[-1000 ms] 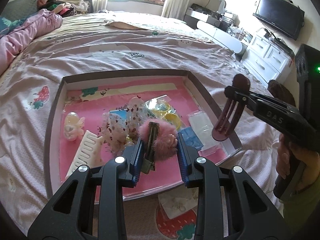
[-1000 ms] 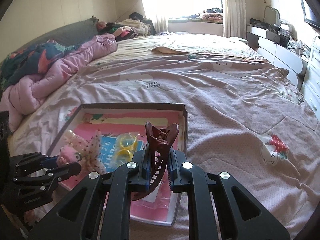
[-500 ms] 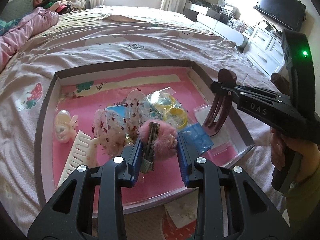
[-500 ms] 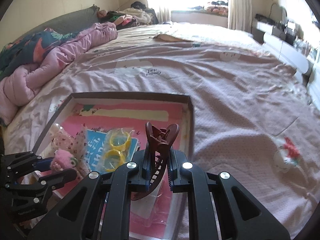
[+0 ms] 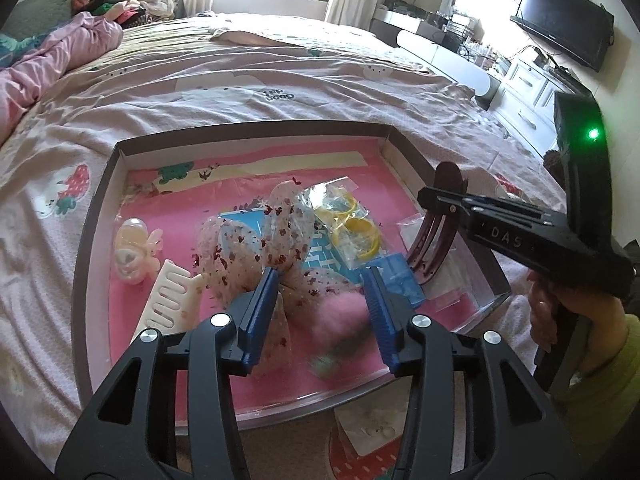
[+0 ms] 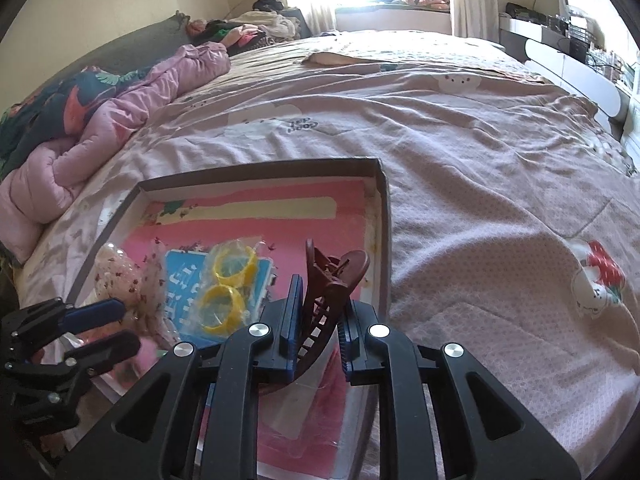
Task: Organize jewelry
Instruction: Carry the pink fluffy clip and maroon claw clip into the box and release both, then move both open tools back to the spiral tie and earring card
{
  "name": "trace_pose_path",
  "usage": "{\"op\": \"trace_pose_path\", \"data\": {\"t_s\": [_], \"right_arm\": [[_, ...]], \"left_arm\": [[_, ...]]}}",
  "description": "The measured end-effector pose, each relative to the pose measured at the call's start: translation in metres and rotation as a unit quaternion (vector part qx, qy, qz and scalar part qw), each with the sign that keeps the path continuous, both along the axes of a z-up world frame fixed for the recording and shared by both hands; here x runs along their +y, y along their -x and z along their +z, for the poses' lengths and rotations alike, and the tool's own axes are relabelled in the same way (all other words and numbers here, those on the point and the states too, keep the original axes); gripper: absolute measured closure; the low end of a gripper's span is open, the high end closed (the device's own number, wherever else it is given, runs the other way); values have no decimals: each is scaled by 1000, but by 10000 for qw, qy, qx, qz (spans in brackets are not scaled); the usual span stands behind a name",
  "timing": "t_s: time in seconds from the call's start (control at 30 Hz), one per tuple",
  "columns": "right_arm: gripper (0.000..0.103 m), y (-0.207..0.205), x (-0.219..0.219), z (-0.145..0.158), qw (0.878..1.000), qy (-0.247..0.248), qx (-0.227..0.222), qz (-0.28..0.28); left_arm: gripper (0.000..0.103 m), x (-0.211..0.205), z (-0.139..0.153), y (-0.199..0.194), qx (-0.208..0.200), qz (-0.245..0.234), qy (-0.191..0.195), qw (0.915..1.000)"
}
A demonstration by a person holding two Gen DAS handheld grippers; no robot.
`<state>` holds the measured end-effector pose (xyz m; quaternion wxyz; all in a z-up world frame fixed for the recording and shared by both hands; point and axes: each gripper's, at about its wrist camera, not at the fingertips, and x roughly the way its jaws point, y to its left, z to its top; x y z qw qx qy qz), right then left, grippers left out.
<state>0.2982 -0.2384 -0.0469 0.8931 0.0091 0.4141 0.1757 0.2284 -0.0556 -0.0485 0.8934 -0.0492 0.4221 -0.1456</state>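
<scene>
Left gripper [image 5: 320, 312]: we hold its fingers apart, over the tray's [image 5: 90, 240] near edge, nothing between them; the pink clip [image 5: 340, 316] lies blurred on the tray floor below. Right gripper [image 6: 318, 332]: clamped on the claw clip [image 6: 328, 280], at the tray's right edge. Also in tray: comb [image 5: 168, 300], yellow bangles [image 5: 352, 228], bow [image 5: 256, 248]. To place well, we should lower the claw clip onto bare floor beside the right wall before releasing.

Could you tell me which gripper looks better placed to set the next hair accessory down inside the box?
Right: the right gripper is shut on the brown claw clip over the box; the left gripper is open.
</scene>
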Motion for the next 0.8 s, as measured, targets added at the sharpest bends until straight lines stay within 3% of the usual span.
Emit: {"op": "trace_pose_path", "data": {"t_s": [0.37,0.47,0.8], "right_arm": [[69,18,-15,6,9998,-69,-109,-124],[54,30,-14,13,9996,37,-251,-141],[29,68,-29,39,9984,-83,-517,-194]], "left_arm": [[62,4,6,7,-83,49,-4,10000],[58,3,8,11,-112,72,-30,9999],[45,10,24,31,-326,251,-97,9991]]}}
